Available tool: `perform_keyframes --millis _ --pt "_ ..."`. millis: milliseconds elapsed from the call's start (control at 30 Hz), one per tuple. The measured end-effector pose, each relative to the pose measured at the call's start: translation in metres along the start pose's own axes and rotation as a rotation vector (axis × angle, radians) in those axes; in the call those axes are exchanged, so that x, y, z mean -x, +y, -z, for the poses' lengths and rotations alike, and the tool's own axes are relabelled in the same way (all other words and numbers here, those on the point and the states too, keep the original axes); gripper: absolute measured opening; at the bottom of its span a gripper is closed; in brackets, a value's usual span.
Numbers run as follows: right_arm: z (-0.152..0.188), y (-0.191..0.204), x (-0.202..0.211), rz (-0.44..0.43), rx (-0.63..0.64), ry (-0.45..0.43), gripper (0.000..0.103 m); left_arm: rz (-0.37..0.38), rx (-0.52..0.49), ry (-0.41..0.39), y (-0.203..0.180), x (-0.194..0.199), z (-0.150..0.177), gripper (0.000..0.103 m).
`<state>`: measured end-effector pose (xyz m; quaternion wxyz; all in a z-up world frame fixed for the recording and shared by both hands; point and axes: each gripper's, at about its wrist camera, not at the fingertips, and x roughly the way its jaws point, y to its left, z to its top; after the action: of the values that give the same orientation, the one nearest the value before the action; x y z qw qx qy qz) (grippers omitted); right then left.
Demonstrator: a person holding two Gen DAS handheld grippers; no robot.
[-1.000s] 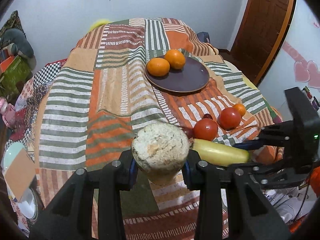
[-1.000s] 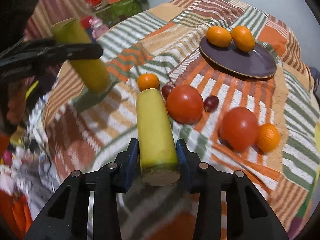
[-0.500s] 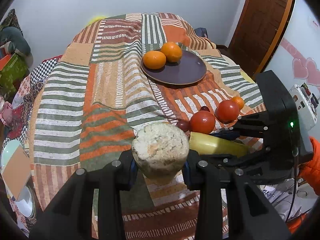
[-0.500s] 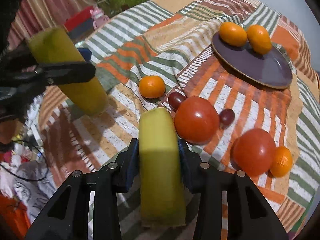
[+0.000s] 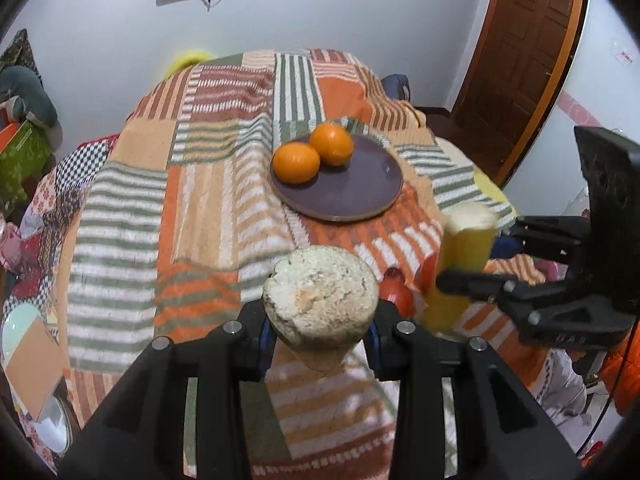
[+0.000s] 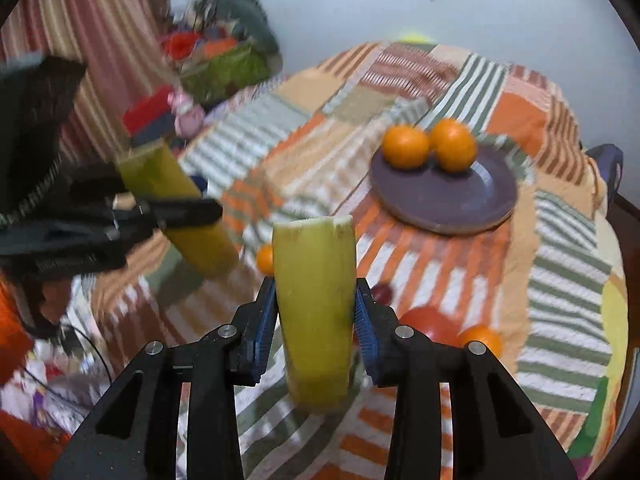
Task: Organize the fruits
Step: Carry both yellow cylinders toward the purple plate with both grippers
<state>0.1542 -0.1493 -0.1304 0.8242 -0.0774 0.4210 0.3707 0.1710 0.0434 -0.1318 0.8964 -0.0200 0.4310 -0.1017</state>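
Note:
My left gripper [image 5: 320, 334] is shut on a stubby yellow-green cut piece [image 5: 320, 292], whose pale cut face points at the camera. My right gripper [image 6: 315, 320] holds a second yellow-green piece [image 6: 314, 304] upright above the cloth; its jaws are closing and the blue pads press its sides. Each view shows the other gripper to one side, with its piece [image 6: 160, 176] [image 5: 468, 232]. Two oranges [image 5: 295, 162] [image 5: 331, 144] lie on the purple plate [image 5: 352, 196] farther back. Below my right gripper lie a tomato [image 6: 428, 320], a small orange [image 6: 480, 338] and a dark grape [image 6: 382, 292].
A striped patchwork cloth [image 5: 200, 200] covers the round table. Another small orange [image 6: 265, 259] lies beside the lifted piece. Boxes and soft clutter [image 6: 224, 68] stand off the table's left side, and a wooden door [image 5: 532, 60] at the back right.
My right gripper has lifted its yellow-green piece off the cloth and tipped it upright. My left gripper, still holding its piece, has moved up a little toward the plate.

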Motion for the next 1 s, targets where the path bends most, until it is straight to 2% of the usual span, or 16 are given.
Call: perform_keyframes --millis 233,400,700,1000 --pt "-0.029 -0.035 0.024 0.045 -0.066 -0.111 0.033 0.008 -0.032 -0.028 -0.017 -0.011 -0.034 0.036" --pt "-0.042 -0.056 0.023 0.07 -0.095 -0.141 0.033 0.013 -0.045 -0.029 -0.026 -0.028 -0.053 0.036" --pt "-0.052 -0.08 -0.004 0.066 -0.11 -0.099 0.033 0.001 -0.062 0.006 -0.03 -0.069 -0.073 0.036" --pt "-0.059 -0.091 -0.043 0.033 -0.098 -0.012 0.033 -0.031 -0.084 0.031 -0.025 -0.105 -0.085 0.036"
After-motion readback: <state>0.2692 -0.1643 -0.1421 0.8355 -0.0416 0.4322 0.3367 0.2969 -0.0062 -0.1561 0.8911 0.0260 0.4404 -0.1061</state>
